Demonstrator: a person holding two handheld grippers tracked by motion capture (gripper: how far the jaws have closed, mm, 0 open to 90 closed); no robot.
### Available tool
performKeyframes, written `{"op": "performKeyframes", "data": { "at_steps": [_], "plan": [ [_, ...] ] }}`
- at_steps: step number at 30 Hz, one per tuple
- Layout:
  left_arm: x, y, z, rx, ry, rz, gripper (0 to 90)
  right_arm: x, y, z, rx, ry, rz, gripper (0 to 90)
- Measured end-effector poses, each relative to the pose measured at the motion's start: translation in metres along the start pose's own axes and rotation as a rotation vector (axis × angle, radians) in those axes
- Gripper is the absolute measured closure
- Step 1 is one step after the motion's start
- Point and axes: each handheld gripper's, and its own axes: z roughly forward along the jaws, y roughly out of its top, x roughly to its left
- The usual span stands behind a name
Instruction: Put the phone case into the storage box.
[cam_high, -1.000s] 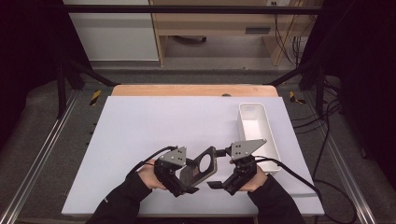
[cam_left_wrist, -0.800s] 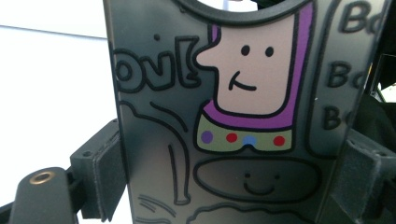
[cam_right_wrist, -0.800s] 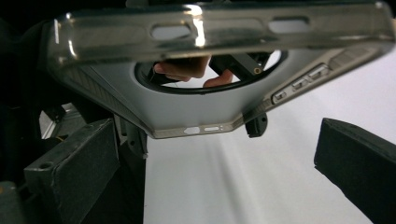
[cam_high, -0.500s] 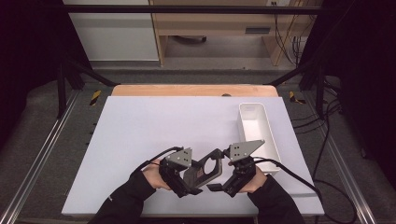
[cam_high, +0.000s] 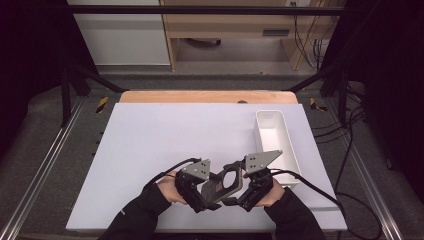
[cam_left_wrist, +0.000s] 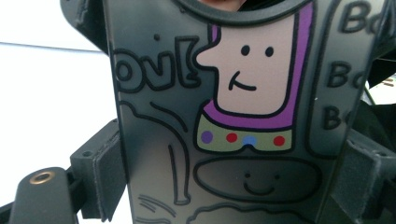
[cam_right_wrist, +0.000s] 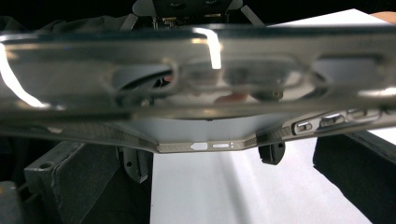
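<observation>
A dark see-through phone case (cam_high: 226, 180) with a round cut-out is held just above the near edge of the white table (cam_high: 165, 135). Its cartoon print, a face with a purple outline, shows on the case (cam_left_wrist: 243, 116) close up in the left gripper view. My left gripper (cam_high: 212, 192) is shut on it, a pad (cam_left_wrist: 100, 172) pressing each long side. My right gripper (cam_high: 241, 194) meets the case from the right. In the right gripper view its jaws stand wide apart below the case's shiny edge (cam_right_wrist: 196, 93), which crosses in front of them.
A long white bin (cam_high: 260, 131) stands on the table's right side, just beyond my right gripper. Cables trail from both grippers toward the near right edge. A wooden strip (cam_high: 200, 96) runs along the table's far edge.
My left gripper has carried the case slightly to the right and closer to the right gripper. The right gripper has barely moved.
</observation>
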Motion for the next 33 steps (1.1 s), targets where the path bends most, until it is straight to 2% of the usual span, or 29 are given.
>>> {"op": "performKeyframes", "data": {
  "at_steps": [10,17,25,33],
  "plan": [
    [-0.0005,0.0016,0.0045,-0.006,-0.001,0.004,11.9,0.001,-0.0003,0.0007,-0.002,-0.01,-0.004,3.7],
    [-0.001,0.0018,0.006,-0.007,-0.001,0.007,11.9,0.0015,-0.0007,0.0006,0.002,0.011,-0.007,4.1],
    [-0.0009,0.002,0.0069,-0.009,0.001,0.012,11.9,0.0013,-0.0007,-0.0003,-0.001,0.021,-0.021,10.5],
    [-0.0006,0.0018,0.0078,-0.009,0.004,0.013,11.8,0.0008,-0.0005,-0.001,0.005,0.024,-0.023,11.3]
  ]
}}
